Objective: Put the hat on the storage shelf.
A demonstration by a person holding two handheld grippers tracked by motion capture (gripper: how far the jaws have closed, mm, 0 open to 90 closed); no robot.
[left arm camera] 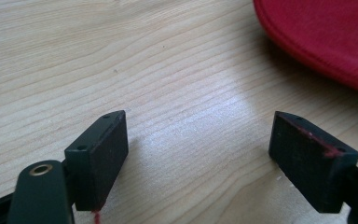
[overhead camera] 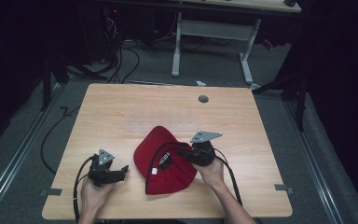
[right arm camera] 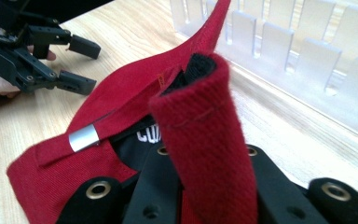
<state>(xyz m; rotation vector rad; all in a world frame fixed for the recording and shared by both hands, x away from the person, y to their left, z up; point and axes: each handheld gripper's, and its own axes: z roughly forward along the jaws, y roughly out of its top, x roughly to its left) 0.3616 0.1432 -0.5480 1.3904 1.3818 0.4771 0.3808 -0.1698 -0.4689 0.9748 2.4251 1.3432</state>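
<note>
Pinching a fold of the red cap (overhead camera: 164, 163), our right gripper (overhead camera: 186, 152) has its jaws clamped tight on the fabric at the cap's right edge, where the strap rises between them (right arm camera: 205, 140). Our left gripper (overhead camera: 121, 171) rests on the wooden table (overhead camera: 121, 112) just left of the cap, jaws spread apart with nothing between them, the cap's rim near its right jaw.

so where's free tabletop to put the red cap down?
Bare wood: the far half of the table beyond the red cap, up to the grey grommet, and the right strip. Crowded: the near edge, with the left gripper, cap and right gripper.
</note>
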